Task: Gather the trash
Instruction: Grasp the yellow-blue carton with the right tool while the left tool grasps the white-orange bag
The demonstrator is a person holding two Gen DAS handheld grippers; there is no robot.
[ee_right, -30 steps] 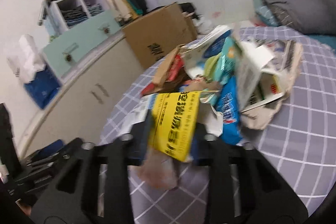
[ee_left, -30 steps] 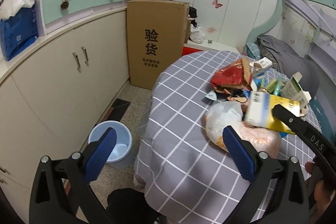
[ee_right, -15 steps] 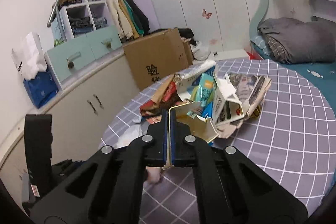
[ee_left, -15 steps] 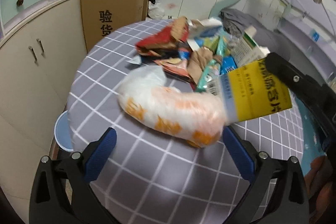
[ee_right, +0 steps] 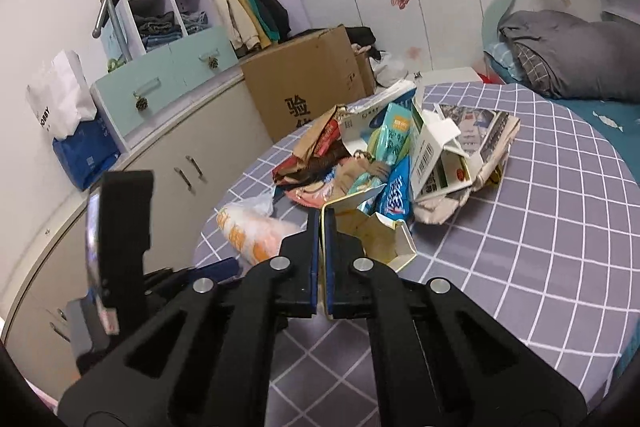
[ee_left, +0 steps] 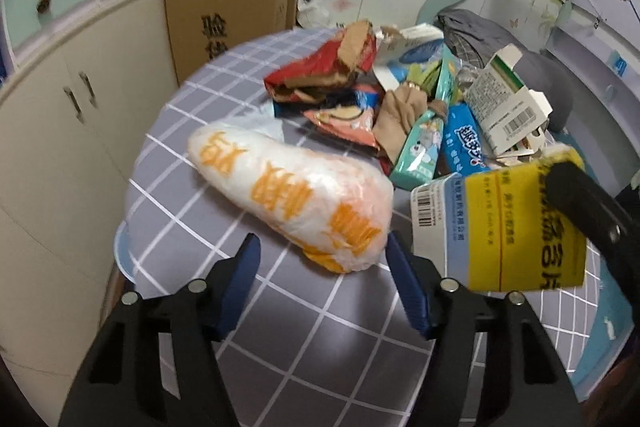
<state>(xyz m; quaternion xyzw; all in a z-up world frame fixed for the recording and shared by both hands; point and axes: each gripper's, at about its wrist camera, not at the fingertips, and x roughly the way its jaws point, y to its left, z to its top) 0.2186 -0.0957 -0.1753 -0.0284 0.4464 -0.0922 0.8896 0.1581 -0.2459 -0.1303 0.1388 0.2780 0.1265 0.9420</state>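
Note:
A white plastic bag with orange print lies on the round table with a grey checked cloth. My left gripper points down at the bag's near end. Its blue jaws are closing, with the tip of the bag between them, and the left pad stands clear of it. My right gripper is shut on a flap of a yellow and white carton. In the left wrist view that carton hangs to the right, above the table, under a black finger.
A heap of wrappers, cartons and newspaper covers the table's far middle. A blue bin stands on the floor left of the table, beside cream cabinets. Behind stand a tall cardboard box and a bed with grey bedding.
The left gripper swung from over the floor bin to over the bag, and its jaws narrowed. The right gripper shut flat on the yellow carton and lifted it off the pile.

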